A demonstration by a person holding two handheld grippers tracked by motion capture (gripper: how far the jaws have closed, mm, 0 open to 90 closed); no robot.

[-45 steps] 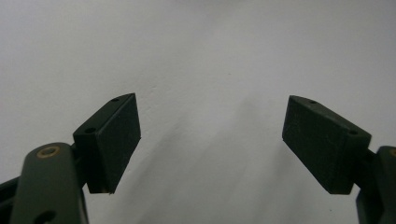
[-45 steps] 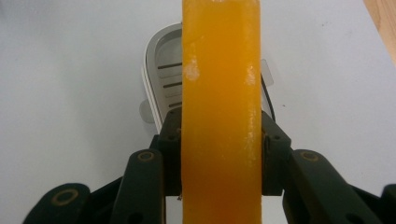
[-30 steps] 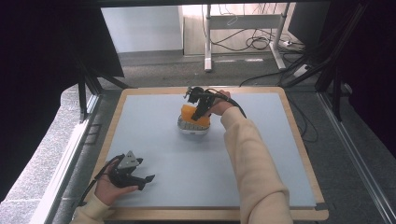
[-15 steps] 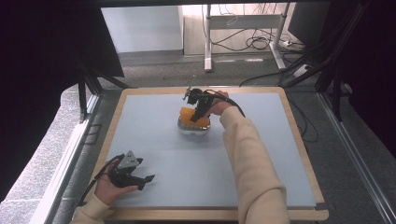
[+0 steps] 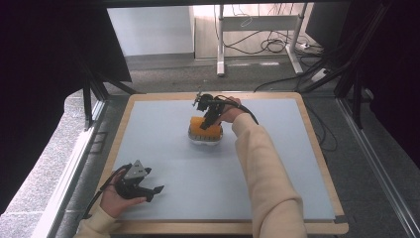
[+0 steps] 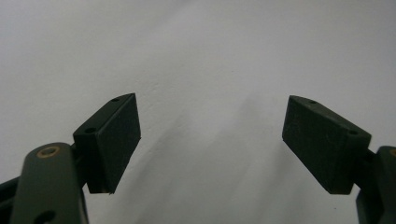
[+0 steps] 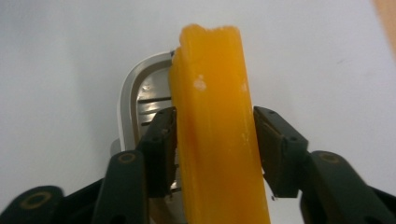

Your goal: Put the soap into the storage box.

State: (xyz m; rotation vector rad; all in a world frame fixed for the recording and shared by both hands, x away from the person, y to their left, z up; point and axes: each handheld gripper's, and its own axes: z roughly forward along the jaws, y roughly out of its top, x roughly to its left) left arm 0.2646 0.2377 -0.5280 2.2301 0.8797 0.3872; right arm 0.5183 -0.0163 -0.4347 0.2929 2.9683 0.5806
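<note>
Straddling orange sponge (image 7: 217,135) over soap dish (image 7: 140,98), right hand-held gripper (image 7: 215,140) just loosened, left hand-held gripper (image 6: 210,140) wide

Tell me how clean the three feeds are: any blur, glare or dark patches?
High view: table evenly lit, surroundings black, orange sponge sharp enough. Left gripper view: soft, a faint jaw shadow on the table, no glare. Right gripper view: the sponge is close and slightly soft, with small glints on the metal dish.
</note>
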